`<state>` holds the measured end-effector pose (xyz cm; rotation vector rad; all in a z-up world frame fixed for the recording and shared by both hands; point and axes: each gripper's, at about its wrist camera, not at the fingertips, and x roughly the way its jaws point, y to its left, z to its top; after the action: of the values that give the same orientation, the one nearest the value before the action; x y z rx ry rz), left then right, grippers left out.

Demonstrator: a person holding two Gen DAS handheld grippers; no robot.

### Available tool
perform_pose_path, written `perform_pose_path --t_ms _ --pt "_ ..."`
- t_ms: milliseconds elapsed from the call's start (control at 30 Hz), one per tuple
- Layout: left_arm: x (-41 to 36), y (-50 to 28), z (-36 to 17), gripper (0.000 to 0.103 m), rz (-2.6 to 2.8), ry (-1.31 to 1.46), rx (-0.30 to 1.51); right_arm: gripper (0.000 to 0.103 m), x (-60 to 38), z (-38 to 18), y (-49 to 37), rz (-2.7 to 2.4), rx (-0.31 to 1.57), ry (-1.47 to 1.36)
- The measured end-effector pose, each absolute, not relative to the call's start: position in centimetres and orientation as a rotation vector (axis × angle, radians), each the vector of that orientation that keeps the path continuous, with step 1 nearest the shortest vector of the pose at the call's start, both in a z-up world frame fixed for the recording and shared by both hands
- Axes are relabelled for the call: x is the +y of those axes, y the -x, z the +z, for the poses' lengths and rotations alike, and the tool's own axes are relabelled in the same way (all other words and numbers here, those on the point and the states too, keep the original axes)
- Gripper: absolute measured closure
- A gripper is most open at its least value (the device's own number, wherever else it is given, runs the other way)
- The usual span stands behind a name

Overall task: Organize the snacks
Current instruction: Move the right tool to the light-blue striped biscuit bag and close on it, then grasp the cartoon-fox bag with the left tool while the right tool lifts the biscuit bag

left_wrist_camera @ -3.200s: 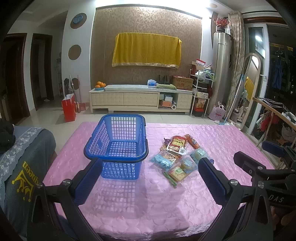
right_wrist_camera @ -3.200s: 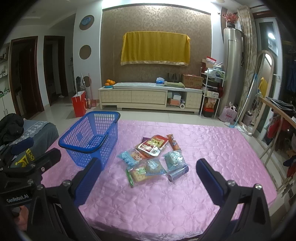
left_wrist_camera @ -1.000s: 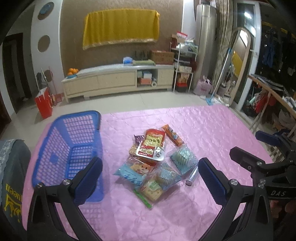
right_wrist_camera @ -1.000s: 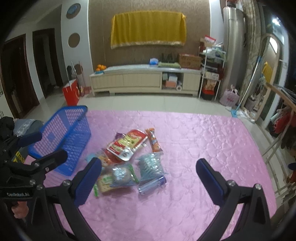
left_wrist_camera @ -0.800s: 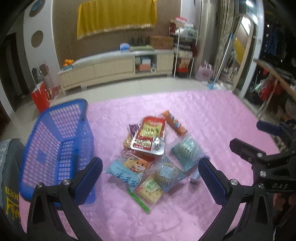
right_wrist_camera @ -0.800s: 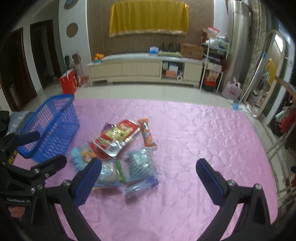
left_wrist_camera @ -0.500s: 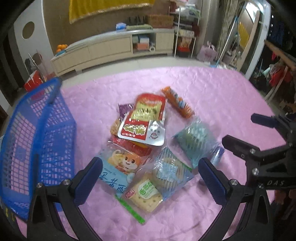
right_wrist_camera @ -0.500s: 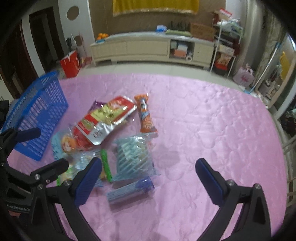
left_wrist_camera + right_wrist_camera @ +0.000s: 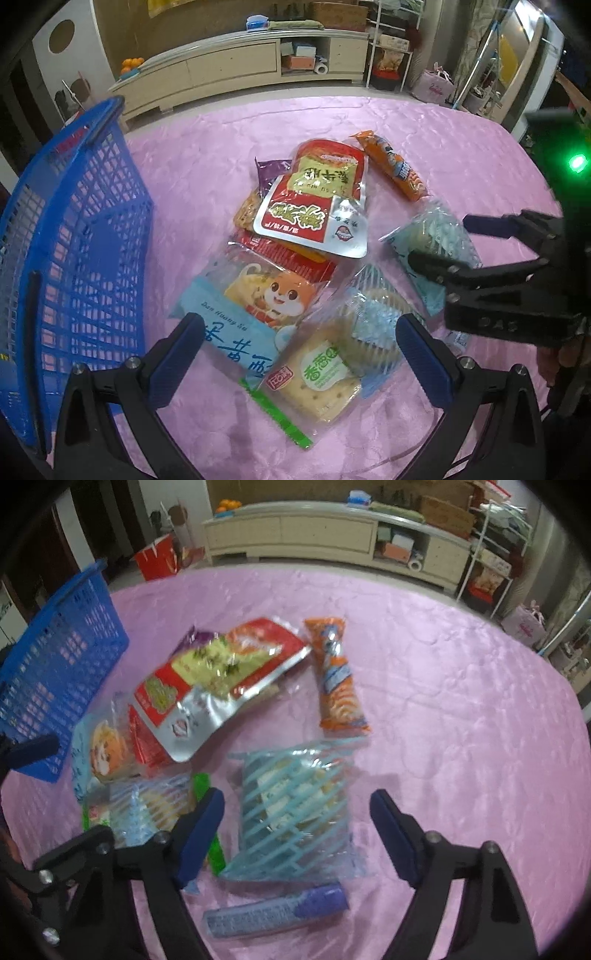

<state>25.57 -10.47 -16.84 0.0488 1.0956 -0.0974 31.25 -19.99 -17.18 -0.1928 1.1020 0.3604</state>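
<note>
**Two open grippers over the snack pile: pick one packet each**

Your left gripper (image 9: 300, 345) hangs with its jaws spread wide over the cracker packet (image 9: 320, 373) and the squirrel-print bag (image 9: 255, 306). Your right gripper (image 9: 297, 829) is equally spread, straddling the blue-striped clear packet (image 9: 295, 812); neither holds anything. The snacks lie heaped on the pink quilted cover (image 9: 461, 701), with the blue basket (image 9: 70, 236) just beside the pile on your left.

Take top-lying packets first. With the right, lower until both pads bracket the striped packet's sides, then close gently; it looks soft and crushable. Watch the purple tube (image 9: 277, 910) lying just in front of it so you do not catch it as well. With the left, commit to the cracker packet alone, since it overlaps its neighbours.
</note>
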Motion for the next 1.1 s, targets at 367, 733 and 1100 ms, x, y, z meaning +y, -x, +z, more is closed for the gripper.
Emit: perform_pose_path --t_ms 367,733,1100 --pt "-10.2 -25.0 -16.4 0.001 -0.047 0.047 1.11 0.043 -22.0 -15.0 -29.5 0.365 1.025 0.142" --pt "-13.7 -25.7 -16.9 0.001 0.006 0.014 1.163 0.043 -25.7 -13.2 -26.5 0.313 0.967 0.135" --pt "-15.8 -28.4 -18.9 0.003 0.048 -0.075 1.217 0.043 -26.0 -13.3 -26.9 0.287 0.99 0.094"
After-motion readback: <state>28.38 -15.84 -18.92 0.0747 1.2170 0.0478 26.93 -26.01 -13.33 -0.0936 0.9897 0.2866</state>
